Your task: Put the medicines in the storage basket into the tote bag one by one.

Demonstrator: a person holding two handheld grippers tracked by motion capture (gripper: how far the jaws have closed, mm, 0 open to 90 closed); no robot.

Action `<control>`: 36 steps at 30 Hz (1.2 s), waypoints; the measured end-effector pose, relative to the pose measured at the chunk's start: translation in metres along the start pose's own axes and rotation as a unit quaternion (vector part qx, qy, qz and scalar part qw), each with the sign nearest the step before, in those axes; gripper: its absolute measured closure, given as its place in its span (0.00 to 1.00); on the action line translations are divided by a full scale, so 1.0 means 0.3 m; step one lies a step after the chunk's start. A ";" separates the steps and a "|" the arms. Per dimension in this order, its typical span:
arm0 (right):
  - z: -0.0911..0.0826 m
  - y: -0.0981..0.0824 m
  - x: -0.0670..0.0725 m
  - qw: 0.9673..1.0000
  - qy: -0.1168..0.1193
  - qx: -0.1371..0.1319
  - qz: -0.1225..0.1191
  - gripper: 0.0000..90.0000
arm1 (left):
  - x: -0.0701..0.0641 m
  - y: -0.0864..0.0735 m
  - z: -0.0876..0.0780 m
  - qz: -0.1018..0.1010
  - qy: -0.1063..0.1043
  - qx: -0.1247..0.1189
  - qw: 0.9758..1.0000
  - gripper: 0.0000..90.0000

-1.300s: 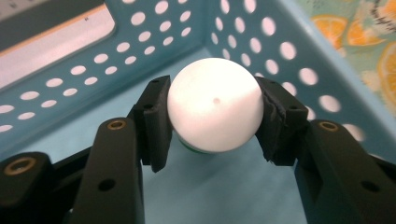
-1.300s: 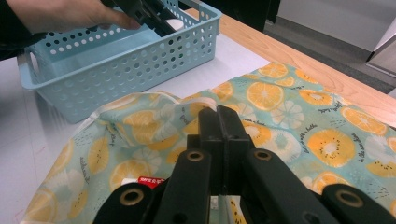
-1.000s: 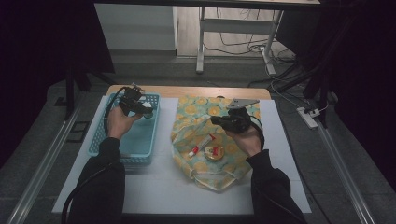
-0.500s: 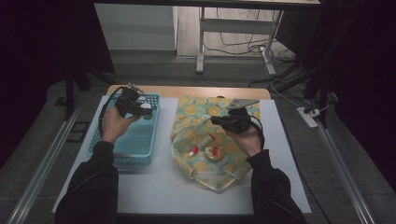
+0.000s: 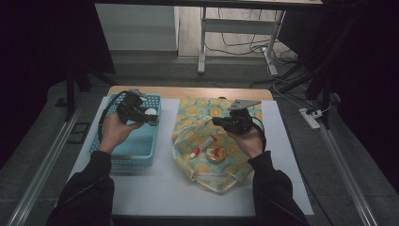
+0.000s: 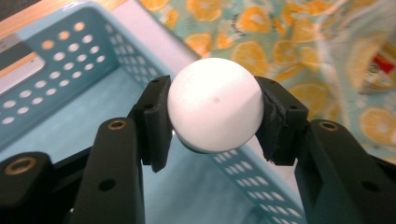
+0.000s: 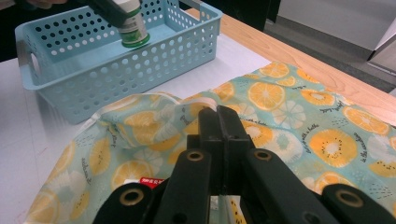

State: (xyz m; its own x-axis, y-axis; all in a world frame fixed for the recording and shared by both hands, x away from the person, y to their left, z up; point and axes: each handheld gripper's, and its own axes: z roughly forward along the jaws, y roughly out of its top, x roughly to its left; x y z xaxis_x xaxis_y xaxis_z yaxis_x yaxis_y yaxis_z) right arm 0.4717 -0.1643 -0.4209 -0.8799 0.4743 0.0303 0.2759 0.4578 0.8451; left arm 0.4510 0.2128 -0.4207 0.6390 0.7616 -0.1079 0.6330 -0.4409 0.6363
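Note:
My left gripper is shut on a small bottle with a round white cap and a green base. It holds the bottle above the far right part of the light blue basket. My right gripper hovers shut over the orange-print cloth, its jaws pressed together. Whether it pinches any cloth I cannot tell. On the cloth, in front of the right gripper, lie a small tube and a round tin.
The basket has perforated walls and stands left of the cloth on a white mat. A wooden table edge runs along the far side. The person's dark-sleeved forearms come in from the bottom.
My left hand has shifted a little over the basket with the bottle still in its jaws. The right hand and the cloth have stayed put.

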 end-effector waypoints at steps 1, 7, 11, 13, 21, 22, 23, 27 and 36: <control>0.000 0.000 0.000 1.000 0.000 0.000 0.000 1.00 | -0.013 0.002 -0.004 0.004 -0.003 -0.001 1.000 0.56; 0.002 -0.001 0.001 1.000 -0.001 0.000 -0.001 1.00 | -0.074 0.006 -0.017 0.022 -0.020 -0.010 1.000 0.56; 0.000 -0.001 0.000 1.000 -0.002 0.000 -0.001 1.00 | -0.123 0.011 -0.024 0.035 -0.031 -0.014 0.999 0.56; 0.001 -0.001 -0.001 1.000 -0.002 -0.001 -0.001 1.00 | -0.144 0.015 -0.027 0.044 -0.036 -0.012 0.998 0.56; 0.004 -0.002 0.000 1.000 -0.002 0.002 -0.001 1.00 | -0.241 0.035 -0.015 0.072 -0.059 -0.013 0.996 0.56; 0.004 -0.002 0.000 1.000 -0.002 0.002 -0.001 1.00 | -0.252 0.038 -0.011 0.076 -0.061 -0.012 0.995 0.56; 0.004 -0.003 0.000 1.000 -0.003 0.002 -0.001 1.00 | -0.266 0.043 -0.004 0.079 -0.065 -0.012 0.995 0.56; 0.004 -0.003 -0.002 1.000 -0.003 0.002 0.000 1.00 | -0.307 0.061 0.021 0.095 -0.074 -0.009 0.993 0.56; 0.002 -0.004 -0.004 1.000 -0.005 0.000 0.001 1.00 | -0.393 0.107 0.096 0.124 -0.090 -0.007 0.988 0.56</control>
State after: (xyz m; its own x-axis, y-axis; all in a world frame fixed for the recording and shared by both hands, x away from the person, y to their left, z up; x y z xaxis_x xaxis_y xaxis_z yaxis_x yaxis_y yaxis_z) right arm 0.4727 -0.1651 -0.4222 -0.8752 0.4831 0.0264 0.2779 0.4573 0.8448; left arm 0.4086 0.0952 -0.4094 0.8422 0.5333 -0.0798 0.4414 -0.5967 0.6702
